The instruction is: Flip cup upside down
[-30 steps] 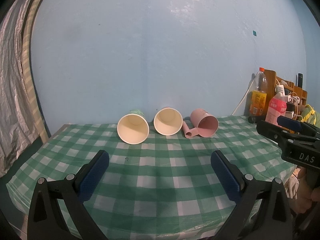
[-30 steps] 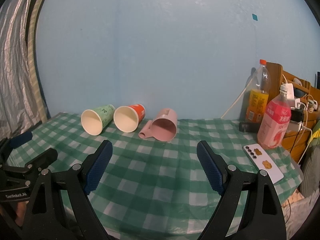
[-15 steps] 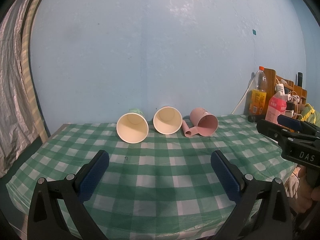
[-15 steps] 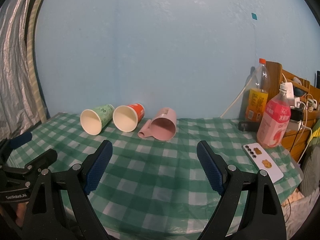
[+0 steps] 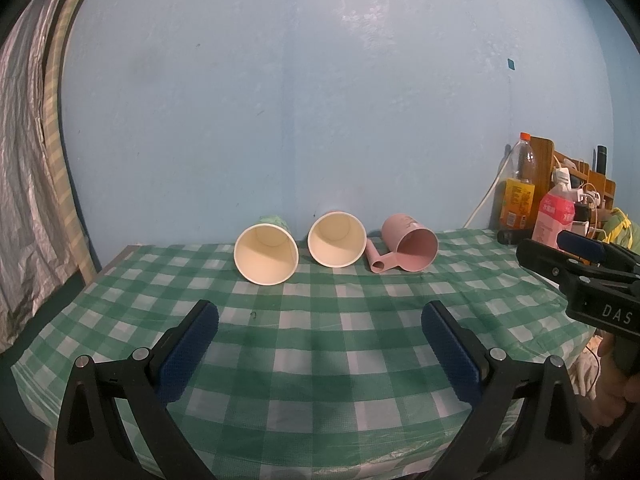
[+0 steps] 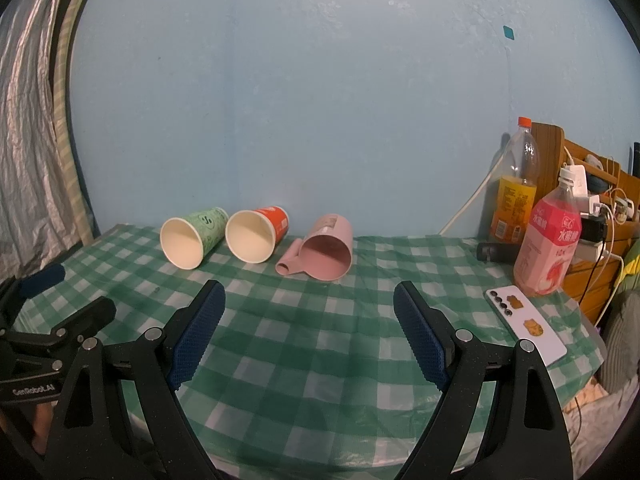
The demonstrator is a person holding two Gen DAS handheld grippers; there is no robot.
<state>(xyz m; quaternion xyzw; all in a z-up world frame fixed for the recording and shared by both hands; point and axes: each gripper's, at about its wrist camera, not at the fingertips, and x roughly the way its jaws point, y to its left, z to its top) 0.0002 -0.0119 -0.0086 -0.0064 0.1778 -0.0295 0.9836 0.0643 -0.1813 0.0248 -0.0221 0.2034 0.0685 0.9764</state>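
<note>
Three cups lie on their sides at the back of the green checked table (image 5: 320, 340), mouths toward me: a green paper cup (image 6: 192, 240) (image 5: 266, 254), a red paper cup (image 6: 258, 234) (image 5: 337, 239) and a pink plastic mug with a handle (image 6: 326, 246) (image 5: 408, 246). My left gripper (image 5: 320, 332) is open and empty over the near half of the table, well short of the cups. My right gripper (image 6: 310, 320) is open and empty, facing the pink mug from a distance.
At the right stand an orange-drink bottle (image 6: 516, 184), a pink-drink bottle (image 6: 548, 244), a white phone (image 6: 526, 326) near the table's edge, and a wooden shelf with chargers and cables (image 6: 592, 200). A blue wall is behind; a silver curtain (image 6: 28, 120) hangs at the left.
Both grippers have barely moved; the views shifted slightly. The cups lie as before.
</note>
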